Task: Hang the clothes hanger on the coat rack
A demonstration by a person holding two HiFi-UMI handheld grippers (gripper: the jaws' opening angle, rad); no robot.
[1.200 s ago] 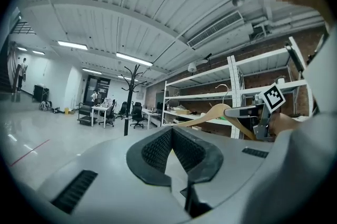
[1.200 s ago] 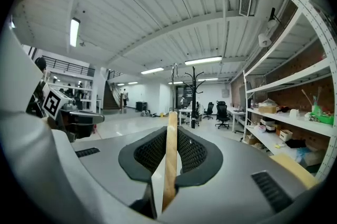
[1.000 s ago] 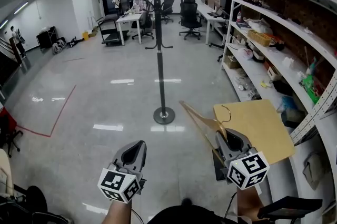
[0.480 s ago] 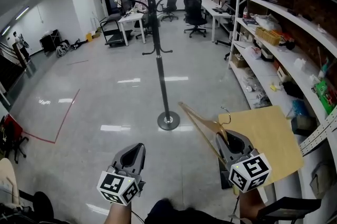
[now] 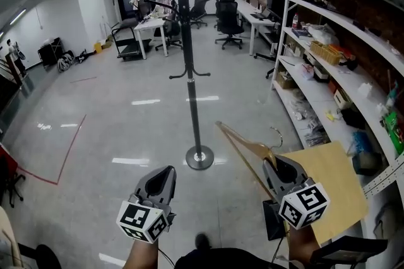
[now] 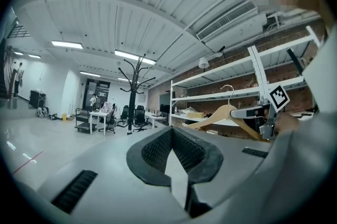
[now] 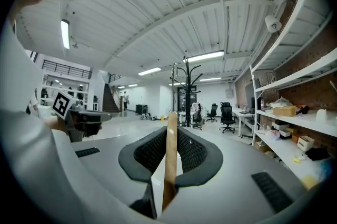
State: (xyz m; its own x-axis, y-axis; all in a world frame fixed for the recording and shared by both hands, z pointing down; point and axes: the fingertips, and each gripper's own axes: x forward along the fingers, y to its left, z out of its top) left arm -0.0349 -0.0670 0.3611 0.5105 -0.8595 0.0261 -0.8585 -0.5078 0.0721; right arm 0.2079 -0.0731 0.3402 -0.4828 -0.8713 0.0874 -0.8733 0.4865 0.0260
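A tall black coat rack (image 5: 192, 97) with curved hooks at its top stands on a round base (image 5: 199, 158) on the grey floor, ahead of both grippers. A wooden clothes hanger (image 5: 243, 149) with a metal hook (image 5: 276, 134) slants up and to the left from my right gripper (image 5: 281, 172), which is shut on its bar (image 7: 170, 154). The hanger is well short of the rack and lower than its hooks. My left gripper (image 5: 161, 180) is at the lower left, jaws together with nothing between them. In the left gripper view the hanger (image 6: 220, 114) shows to the right.
White shelving (image 5: 344, 69) loaded with boxes and small items runs along the right wall. A light wooden board (image 5: 331, 189) lies just right of my right gripper. Desks, office chairs (image 5: 228, 20) and a cart (image 5: 126, 40) stand far back. Red tape (image 5: 69, 141) marks the floor at left.
The view has moved forward and slightly left, so the coat rack is a little closer and more centred. Both grippers keep their pose, the right one still holding the hanger.
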